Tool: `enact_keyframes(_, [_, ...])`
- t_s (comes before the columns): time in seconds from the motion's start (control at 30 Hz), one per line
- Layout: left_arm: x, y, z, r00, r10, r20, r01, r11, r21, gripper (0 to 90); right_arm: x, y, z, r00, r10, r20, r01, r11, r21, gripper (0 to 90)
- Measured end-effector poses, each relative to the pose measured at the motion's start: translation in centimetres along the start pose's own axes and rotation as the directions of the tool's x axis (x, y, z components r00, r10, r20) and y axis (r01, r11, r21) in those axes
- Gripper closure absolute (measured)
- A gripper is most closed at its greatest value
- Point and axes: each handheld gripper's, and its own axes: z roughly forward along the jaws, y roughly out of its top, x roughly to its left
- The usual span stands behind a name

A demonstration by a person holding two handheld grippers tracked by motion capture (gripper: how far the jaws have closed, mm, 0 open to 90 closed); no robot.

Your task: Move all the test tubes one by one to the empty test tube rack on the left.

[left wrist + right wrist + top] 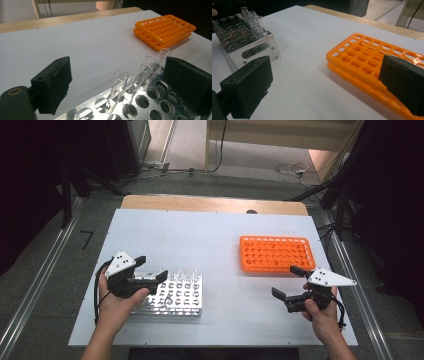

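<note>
The left claw [117,82] gaped wide over the metal rack [140,105] on the desk [87,42], glass tubes [119,82] standing untouched between its jaws. The right claw [324,85] was wide open, empty, just beside the orange rack [362,60].

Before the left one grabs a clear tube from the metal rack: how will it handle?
Probably fragile and slick: the clear tubes look like thin glass or hard plastic, so squeeze gently. They lean loosely in the metal rack, so one should lift out easily. Laid down, a round tube would likely roll. The left hand-held gripper stands open around them.
</note>
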Motion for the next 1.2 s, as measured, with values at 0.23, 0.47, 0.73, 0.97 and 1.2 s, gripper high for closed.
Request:
enact_keyframes(0.23, [0.2, -0.3, -1.2, 0.9988, 0.018, 0.045, -0.015, 0.9982, -0.059, 0.0, -0.6, -0.2, -0.4, 0.9999, 0.007, 0.015, -0.007, 1.0, -0.008, 0.0])
enact_keyframes(0.47, [0.5, -1.0, -2.8, 0.9981, 0.036, 0.05, -0.031, 0.9933, -0.111, 0.0, -1.2, -0.6, -0.7, 0.9993, 0.015, 0.035, -0.015, 1.0, -0.003, 0.0])
enact_keyframes(0.73, [1.3, -2.2, -4.3, 0.9987, 0.024, 0.044, -0.018, 0.9904, -0.137, 0.0, -1.6, -1.1, -1.3, 0.9979, 0.025, 0.059, -0.025, 1.0, 0.005, 0.0])
enact_keyframes(0.97, [1.4, -2.8, -4.8, 0.9984, 0.036, 0.043, -0.03, 0.9899, -0.139, 0.0, -2.0, -1.7, -2.1, 0.9964, 0.03, 0.079, -0.031, 0.999, 0.014, 0.0])
enact_keyframes(1.2, [1.4, -3.3, -5.1, 0.9985, 0.034, 0.043, -0.028, 0.9895, -0.142, 0.0, -2.4, -2.9, -3.3, 0.9939, 0.044, 0.102, -0.046, 0.999, 0.022, 0.0])
